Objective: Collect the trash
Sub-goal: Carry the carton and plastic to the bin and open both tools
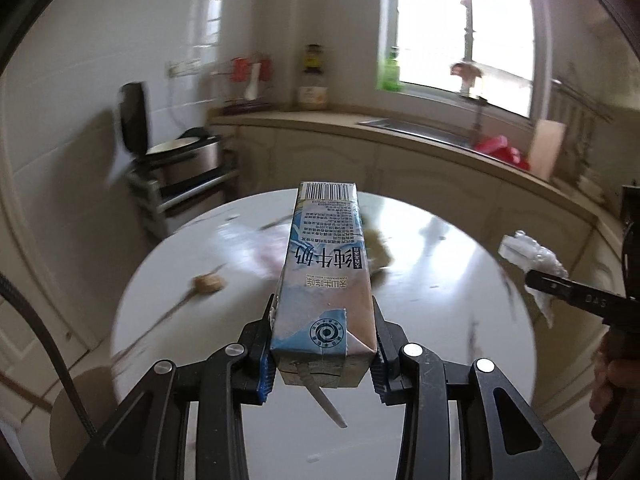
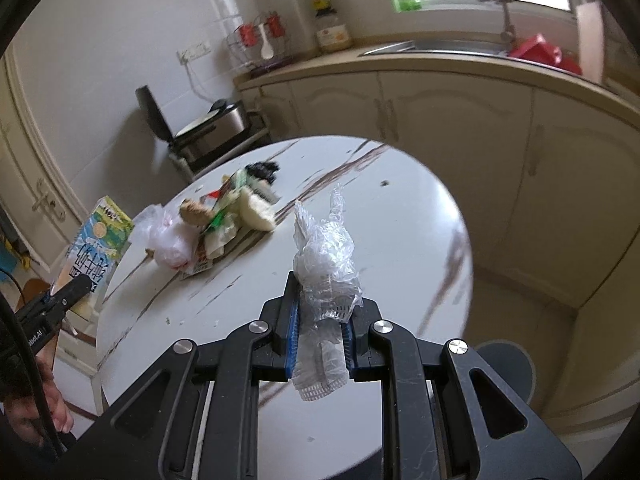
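Note:
My left gripper point(image 1: 322, 320) is shut on a blue-and-white milk carton point(image 1: 326, 256), which it holds by its base above the round white table point(image 1: 440, 280). A bent straw hangs from the carton's underside. The same carton point(image 2: 94, 248) shows at the left of the right wrist view. My right gripper point(image 2: 326, 304) is shut on a crumpled clear plastic wrapper point(image 2: 324, 248), also lifted over the table point(image 2: 400, 200). From the left wrist view that wrapper point(image 1: 524, 252) sits at the right edge. A pile of trash point(image 2: 224, 220) and a pinkish plastic bag point(image 2: 168, 240) lie on the table.
A cream kitchen counter with a sink point(image 2: 432, 46) curves behind the table. A rice cooker on a rack point(image 2: 212, 128) stands at the far left wall. A grey round object point(image 2: 508, 364) is on the floor at the right. A small brown scrap point(image 1: 208, 283) lies on the table.

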Available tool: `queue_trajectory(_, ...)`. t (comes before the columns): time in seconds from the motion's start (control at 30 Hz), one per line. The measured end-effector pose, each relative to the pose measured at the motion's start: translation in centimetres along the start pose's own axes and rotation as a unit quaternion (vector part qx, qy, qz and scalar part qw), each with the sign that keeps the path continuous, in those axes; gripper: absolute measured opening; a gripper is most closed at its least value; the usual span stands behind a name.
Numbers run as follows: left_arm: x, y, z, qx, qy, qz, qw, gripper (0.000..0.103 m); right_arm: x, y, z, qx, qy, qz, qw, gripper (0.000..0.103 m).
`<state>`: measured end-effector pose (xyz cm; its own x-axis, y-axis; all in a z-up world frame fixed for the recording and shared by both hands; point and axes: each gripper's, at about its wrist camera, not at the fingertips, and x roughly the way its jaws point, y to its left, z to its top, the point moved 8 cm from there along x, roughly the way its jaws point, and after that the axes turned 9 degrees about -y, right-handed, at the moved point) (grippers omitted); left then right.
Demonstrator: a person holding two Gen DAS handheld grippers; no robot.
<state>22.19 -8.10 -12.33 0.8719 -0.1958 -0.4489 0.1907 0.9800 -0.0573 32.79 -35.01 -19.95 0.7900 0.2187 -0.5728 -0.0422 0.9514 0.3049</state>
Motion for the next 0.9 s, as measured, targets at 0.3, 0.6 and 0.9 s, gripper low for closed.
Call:
queue_trajectory(0.3, 4.2, -12.7, 2.1, 0.057, 0.002, -0.109, 0.9924, 0.034, -4.2, -8.9, 0.7, 0.052, -0.034, -0.059, 0.996, 0.017)
queue_trajectory(0.6, 9.1, -26.1, 0.6, 0.099, 0.038, -0.220, 0.9697, 0.034, -8.7, -21.6, -1.3, 0.117, -0.036, -0.151, 0.981, 0.017)
queue_trajectory(0.9, 16.7, -33.8, -5.1, 0.142, 0.119, -0.257, 0.9484, 0.034, -7.3, -30.9, -6.8, 0.176, 0.015, -0.182, 0.967, 0.017)
